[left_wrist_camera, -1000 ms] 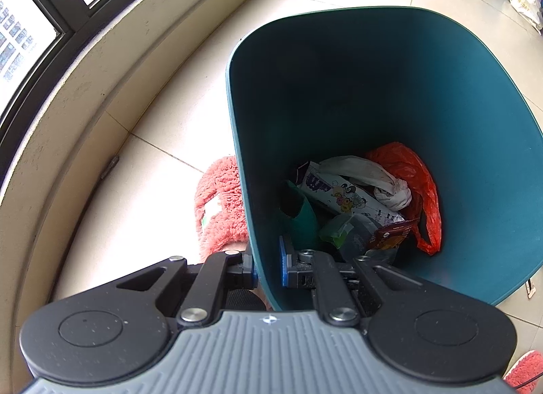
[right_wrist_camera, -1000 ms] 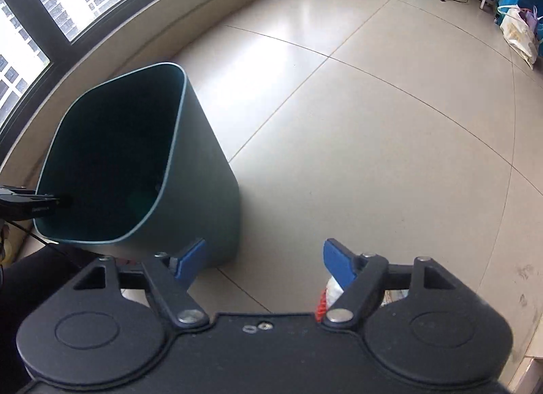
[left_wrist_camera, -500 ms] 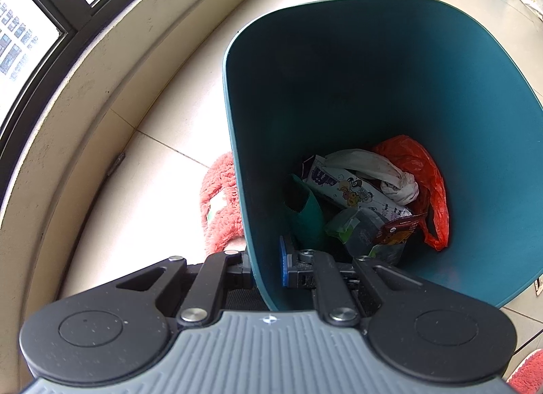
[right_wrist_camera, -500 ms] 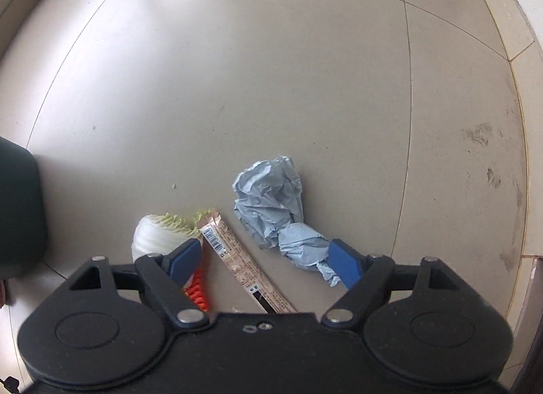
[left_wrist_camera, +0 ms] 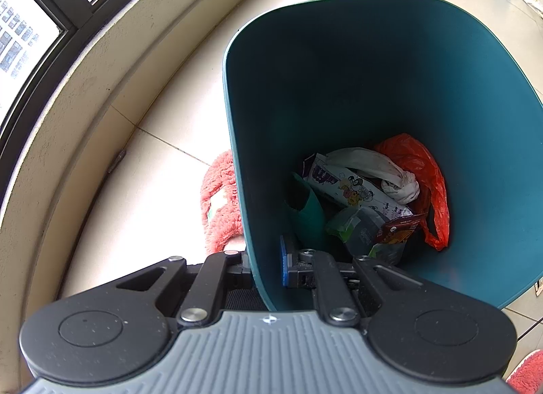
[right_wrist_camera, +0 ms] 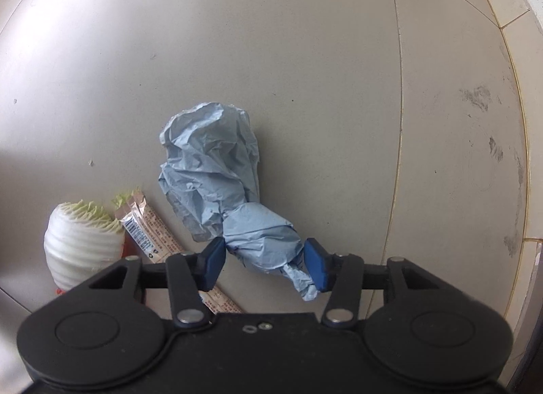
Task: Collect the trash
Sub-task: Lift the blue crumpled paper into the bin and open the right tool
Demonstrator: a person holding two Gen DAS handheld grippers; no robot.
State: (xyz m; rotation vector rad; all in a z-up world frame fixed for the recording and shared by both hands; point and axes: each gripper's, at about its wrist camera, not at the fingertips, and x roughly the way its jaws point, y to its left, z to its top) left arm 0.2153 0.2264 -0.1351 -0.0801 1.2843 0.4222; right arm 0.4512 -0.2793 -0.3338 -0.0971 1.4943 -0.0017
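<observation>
My left gripper [left_wrist_camera: 266, 267] is shut on the near rim of a teal trash bin [left_wrist_camera: 373, 89] and holds it tilted. The bin holds a red plastic bag [left_wrist_camera: 420, 170], a white cloth [left_wrist_camera: 383, 173], a printed carton [left_wrist_camera: 353, 190] and several wrappers. My right gripper [right_wrist_camera: 266, 263] is open, low over the floor, its jaws on either side of the narrow end of a crumpled blue paper [right_wrist_camera: 217, 170]. The fingertips [right_wrist_camera: 213, 258] stand at the paper's sides without squeezing it. A cabbage piece [right_wrist_camera: 81, 241] and a long snack wrapper [right_wrist_camera: 152, 234] lie to the left.
A red fluffy slipper [left_wrist_camera: 220, 197] lies on the floor left of the bin, near the curved window ledge [left_wrist_camera: 85, 105]. A second red slipper [left_wrist_camera: 526, 373] shows at bottom right. A raised floor border [right_wrist_camera: 522, 122] runs along the right of the trash.
My right gripper has come down and forward over the floor trash, so its jaws now straddle the blue paper. The left gripper still holds the bin, which has shifted a little in view.
</observation>
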